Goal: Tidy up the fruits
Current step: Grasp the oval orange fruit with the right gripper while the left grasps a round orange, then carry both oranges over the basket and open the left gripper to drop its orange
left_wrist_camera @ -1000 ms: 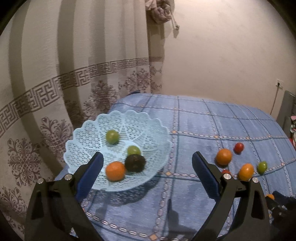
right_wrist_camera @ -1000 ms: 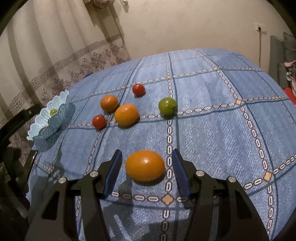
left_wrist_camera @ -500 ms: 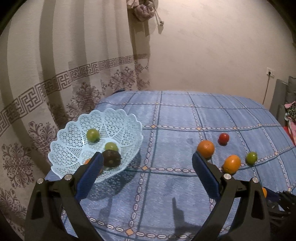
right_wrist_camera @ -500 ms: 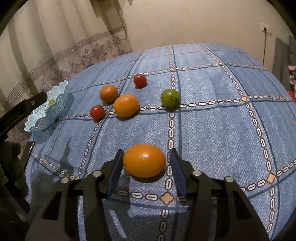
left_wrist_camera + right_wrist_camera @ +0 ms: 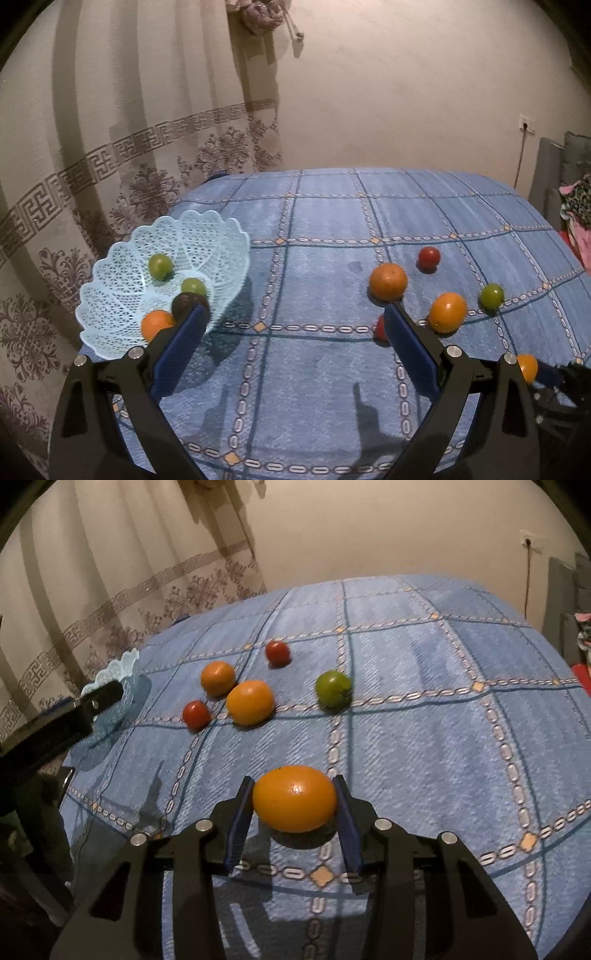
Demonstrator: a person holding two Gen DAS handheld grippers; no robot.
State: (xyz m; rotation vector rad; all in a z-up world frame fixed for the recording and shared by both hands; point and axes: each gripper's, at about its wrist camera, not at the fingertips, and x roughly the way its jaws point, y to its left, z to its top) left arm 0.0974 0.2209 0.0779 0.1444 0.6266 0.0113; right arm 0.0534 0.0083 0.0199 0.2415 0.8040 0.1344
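Right gripper [image 5: 294, 801]: both blue pads pressed against the sides of a large orange [image 5: 294, 798], so it's clenched on it. The orange sits right between the jaws with its shadow on the blue checked cloth [image 5: 424, 738] directly below; can't tell if it's lifted clear or resting on the cloth.

Ahead of the right jaws, well apart: a second orange [image 5: 250, 702], a smaller orange [image 5: 218, 678] just beyond and left of it, a red tomato [image 5: 196, 715] left of the pair, another red tomato [image 5: 277, 652] farther out, and a green fruit [image 5: 333, 688] ahead and slightly right. Far left of the jaws, the basket rim shows, partly behind the left gripper's black finger.

Left gripper [image 5: 293, 326]: jaws spread wide, nothing between them, only bare cloth.

Just past its left fingertip is the pale blue lattice basket [image 5: 122, 258], tilted toward the camera. Inside: two green fruits [image 5: 160, 266] [image 5: 193, 287], a dark round fruit [image 5: 189, 303] touching the fingertip's outline, and an orange [image 5: 157, 323] next to it at the basket's near edge.

Past the left gripper's right fingertip are the same loose fruits; one red tomato is half hidden behind that finger. At far right, low, a sliver of the grasped orange shows behind the gripper frame.

Curtain [image 5: 110, 147] and plain wall [image 5: 406, 92] behind the table.
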